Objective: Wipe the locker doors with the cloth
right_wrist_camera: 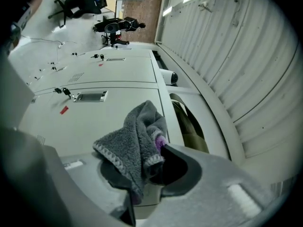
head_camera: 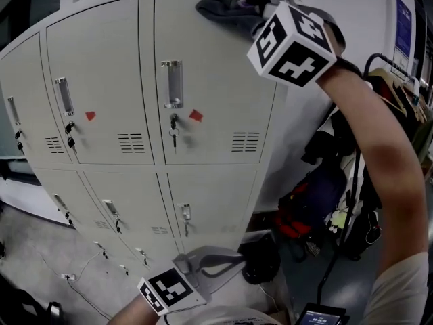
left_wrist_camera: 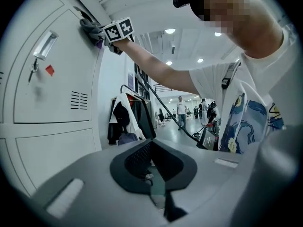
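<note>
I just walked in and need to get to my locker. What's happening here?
A person is cleaning with a gripper in each hand. The right gripper clamps a grey cloth and presses it against the top of the upper right locker door. The left gripper hangs low, jaws together with nothing in them, touching no door.

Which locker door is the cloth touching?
The top-row door farthest right. The right gripper presses the cloth near its top edge; the other doors have no cloth on them.
</note>
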A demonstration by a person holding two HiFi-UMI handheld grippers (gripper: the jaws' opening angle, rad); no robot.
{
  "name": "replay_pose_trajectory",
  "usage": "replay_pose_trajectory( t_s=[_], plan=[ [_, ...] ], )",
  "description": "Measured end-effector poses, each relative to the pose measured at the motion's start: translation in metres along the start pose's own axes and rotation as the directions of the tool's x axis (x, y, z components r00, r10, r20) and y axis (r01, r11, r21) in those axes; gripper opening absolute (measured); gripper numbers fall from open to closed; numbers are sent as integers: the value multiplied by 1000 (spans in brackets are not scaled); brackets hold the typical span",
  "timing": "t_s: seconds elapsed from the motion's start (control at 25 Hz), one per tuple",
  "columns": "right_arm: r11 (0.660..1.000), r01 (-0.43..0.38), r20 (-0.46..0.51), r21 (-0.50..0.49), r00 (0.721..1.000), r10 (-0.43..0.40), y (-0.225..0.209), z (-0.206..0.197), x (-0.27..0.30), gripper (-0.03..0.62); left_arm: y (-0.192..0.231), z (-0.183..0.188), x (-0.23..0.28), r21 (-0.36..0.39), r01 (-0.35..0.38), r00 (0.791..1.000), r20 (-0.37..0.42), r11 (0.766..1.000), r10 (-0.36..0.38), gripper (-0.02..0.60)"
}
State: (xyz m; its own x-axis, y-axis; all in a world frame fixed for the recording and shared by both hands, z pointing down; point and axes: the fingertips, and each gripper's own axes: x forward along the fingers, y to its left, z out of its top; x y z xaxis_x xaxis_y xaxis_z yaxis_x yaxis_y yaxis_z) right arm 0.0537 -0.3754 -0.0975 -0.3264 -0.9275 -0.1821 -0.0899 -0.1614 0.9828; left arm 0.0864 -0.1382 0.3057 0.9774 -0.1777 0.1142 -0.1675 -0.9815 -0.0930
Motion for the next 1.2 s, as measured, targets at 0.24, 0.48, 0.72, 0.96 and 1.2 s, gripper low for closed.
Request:
replay_pose_trajectory(
  t_s=[0.24, 0.48, 0.72, 0.96, 1.2],
  plan=[
    [999, -29, 6, -27, 1000, 29, 37, 3, -4, 102, 0, -2, 0, 0, 4, 1000, -4, 1000, -4, 3],
    [995, -97, 10, -23, 995, 98, 89, 3, -11, 101, -3, -2, 1, 0, 10, 1000, -6, 1000, -10, 3],
    [990, -143, 8, -19, 990, 143, 137, -1, -20, 101, -3, -4, -1, -4, 4, 1000, -6, 1000, -4, 3],
    [976, -219, 15, -15, 976, 219, 196, -5, -32, 101, -4, -6, -2, -11, -1, 1000, -8, 1000, 1, 3],
    [950, -311, 14, -5, 950, 311, 262, -9, -44, 101, -6, -8, -3, -17, -3, 1000, -11, 1000, 3, 3]
  ],
)
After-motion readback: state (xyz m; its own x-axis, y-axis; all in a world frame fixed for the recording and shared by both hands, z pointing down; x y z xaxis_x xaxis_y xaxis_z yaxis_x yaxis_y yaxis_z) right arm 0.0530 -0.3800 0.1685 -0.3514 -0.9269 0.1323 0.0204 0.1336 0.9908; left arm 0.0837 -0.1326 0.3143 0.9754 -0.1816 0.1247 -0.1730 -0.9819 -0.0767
